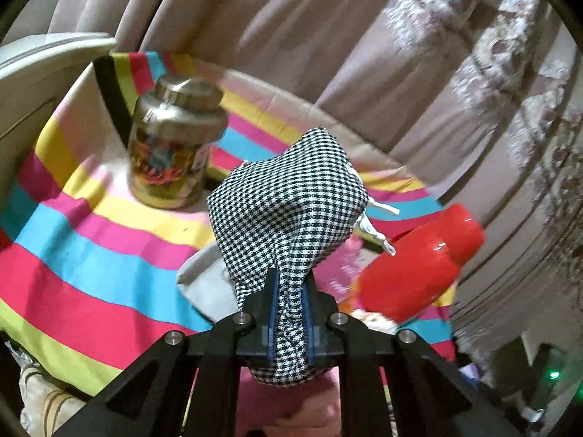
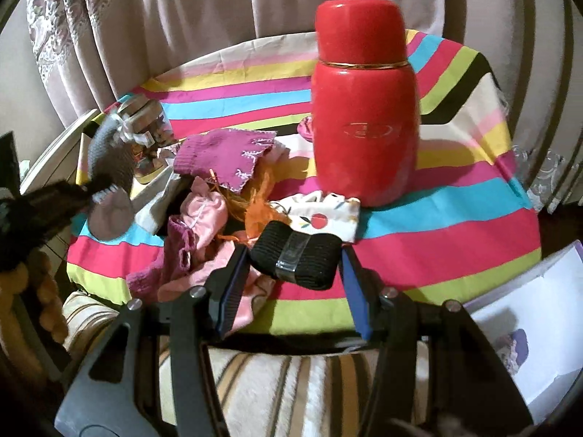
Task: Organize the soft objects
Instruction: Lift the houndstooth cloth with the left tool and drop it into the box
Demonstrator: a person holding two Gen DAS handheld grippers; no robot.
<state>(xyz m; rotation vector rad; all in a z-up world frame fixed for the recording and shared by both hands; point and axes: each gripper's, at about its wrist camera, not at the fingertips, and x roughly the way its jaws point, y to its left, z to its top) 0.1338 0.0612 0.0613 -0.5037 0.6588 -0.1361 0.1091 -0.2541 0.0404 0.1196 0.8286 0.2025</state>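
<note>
the left gripper point(image 1: 290, 284) is clenched on a black-and-white checked cloth pouch point(image 1: 291, 204), whose fabric is bunched between the blue pads and bulges out above and below them. the pouch is lifted off the bench, with white drawstrings point(image 1: 375, 225) trailing from its far side. in the right wrist view the same pouch point(image 2: 109, 153) shows blurred at the left edge, held up over the bench's left side.

the right gripper point(image 2: 295, 255) stands released, its fingers spread on either side of a black folded band point(image 2: 297, 255) wrapped with a strip of clear tape. the band lies on the bench between the pads; no pad visibly presses on it.

the bench point(image 2: 437, 225) is covered by a striped cloth in pink, blue, yellow, green and white. a heap of soft things lies left of the band: a magenta knitted piece point(image 2: 222, 154) with white stitching, pale pink fabric point(image 2: 206, 211), something orange and wispy point(image 2: 260, 200), and a white pouch printed with a red apple point(image 2: 320, 215).

a red flask point(image 2: 364, 109) stands upright just behind the white pouch. a glass jar with a metal lid point(image 1: 175, 145) holding colourful contents stands further left, well apart from the flask. pleated curtains point(image 1: 328, 36) hang behind the bench.
</note>
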